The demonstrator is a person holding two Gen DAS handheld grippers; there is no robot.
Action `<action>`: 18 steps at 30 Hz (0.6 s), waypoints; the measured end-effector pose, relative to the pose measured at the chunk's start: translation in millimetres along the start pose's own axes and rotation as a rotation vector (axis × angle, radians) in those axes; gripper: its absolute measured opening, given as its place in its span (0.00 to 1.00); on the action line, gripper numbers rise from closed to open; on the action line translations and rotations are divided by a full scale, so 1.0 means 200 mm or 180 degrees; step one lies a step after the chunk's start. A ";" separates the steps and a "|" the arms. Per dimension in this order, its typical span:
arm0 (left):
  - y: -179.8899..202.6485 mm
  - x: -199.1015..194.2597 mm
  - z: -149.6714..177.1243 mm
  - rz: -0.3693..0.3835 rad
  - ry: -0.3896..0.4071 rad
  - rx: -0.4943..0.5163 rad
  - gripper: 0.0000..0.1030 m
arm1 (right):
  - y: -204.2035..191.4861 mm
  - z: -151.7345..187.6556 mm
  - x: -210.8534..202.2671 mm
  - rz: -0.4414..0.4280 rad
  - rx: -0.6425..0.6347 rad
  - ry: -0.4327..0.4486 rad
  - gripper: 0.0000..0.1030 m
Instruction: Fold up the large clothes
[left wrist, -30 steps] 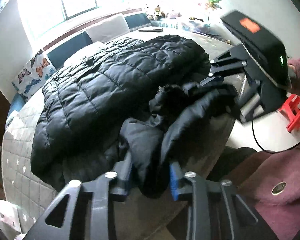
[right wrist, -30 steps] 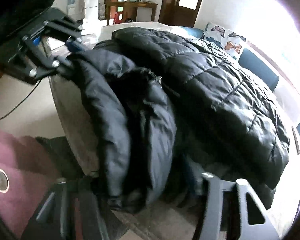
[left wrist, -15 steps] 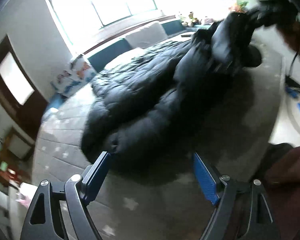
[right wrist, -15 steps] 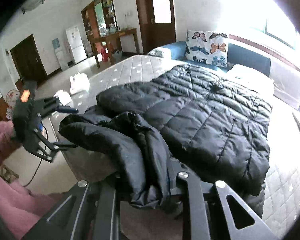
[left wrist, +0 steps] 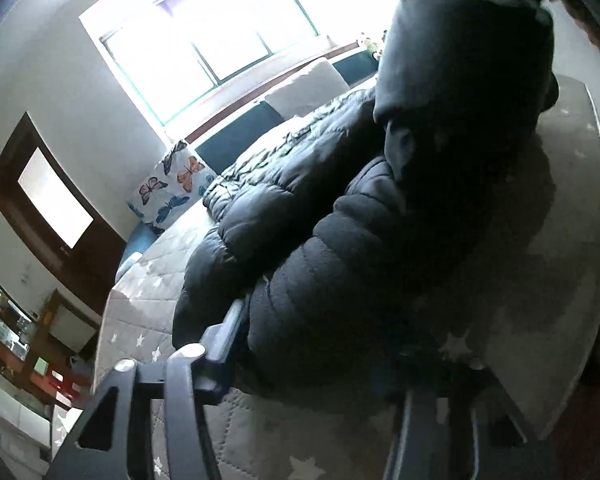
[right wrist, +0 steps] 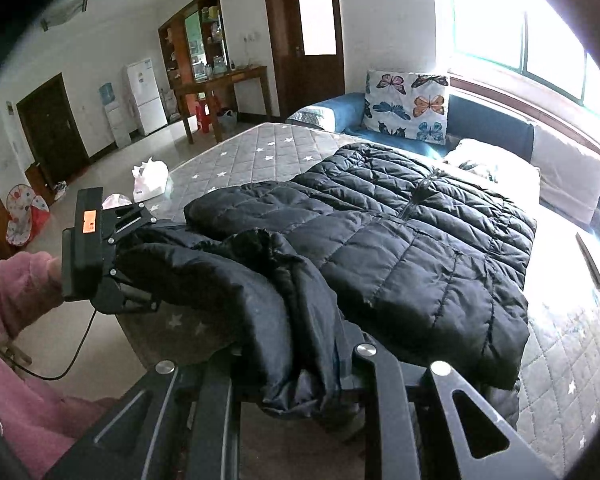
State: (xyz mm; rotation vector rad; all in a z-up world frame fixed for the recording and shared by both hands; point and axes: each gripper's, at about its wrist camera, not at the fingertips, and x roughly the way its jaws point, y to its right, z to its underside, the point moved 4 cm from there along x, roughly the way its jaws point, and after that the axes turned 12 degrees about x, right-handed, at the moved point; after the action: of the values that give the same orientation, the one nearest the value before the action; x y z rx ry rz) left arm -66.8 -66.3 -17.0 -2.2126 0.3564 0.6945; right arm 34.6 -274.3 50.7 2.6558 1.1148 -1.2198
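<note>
Gripper on my right is pinching a bunched fold of the black puffer jacket, its 2 fingers pressed tight against the fabric, which spills down between them and hangs below. My left gripper sits at the near corner of the jacket; its jaws have just been closing, with a padded roll of the jacket between them. I can see the left finger lying against that roll, but the other side is lost in shadow, so I cannot tell whether the pads are really pressing on it. From the right wrist view I see the left gripper at the edge of the bed, held by a hand in a pink sleeve, with the jacket's dark edge running into its fingers. Most of the jacket lies spread flat across the grey mattress with white stars, its zipper facing up, while the near part is lifted and gathered toward my right gripper. In the left wrist view that lifted part rises up as a dark mass at the upper right. A butterfly pillow leans against the blue sofa beyond the bed, under the bright window. A white bag sits on the far corner of the mattress.
</note>
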 end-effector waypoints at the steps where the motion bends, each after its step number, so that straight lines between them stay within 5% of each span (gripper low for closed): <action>1: -0.02 -0.01 0.01 0.0007 0.0032 -0.0046 0.45 | 0.00 0.01 -0.01 -0.0002 -0.0003 0.0011 0.20; 8: 0.02 -0.16 0.02 0.0006 0.0164 -0.0163 0.42 | -0.09 0.09 -0.10 0.0033 -0.0201 0.0085 0.18; 18: 0.09 -0.65 0.12 0.0175 0.0270 -0.0440 0.41 | -0.30 0.22 -0.34 -0.0054 -0.0607 0.0053 0.18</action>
State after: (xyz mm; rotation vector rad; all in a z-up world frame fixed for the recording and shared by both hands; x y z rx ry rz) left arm -189.0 -56.2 34.5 -2.3761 0.4248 0.6735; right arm -60.9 -283.4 81.0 2.5244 1.1928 -1.0379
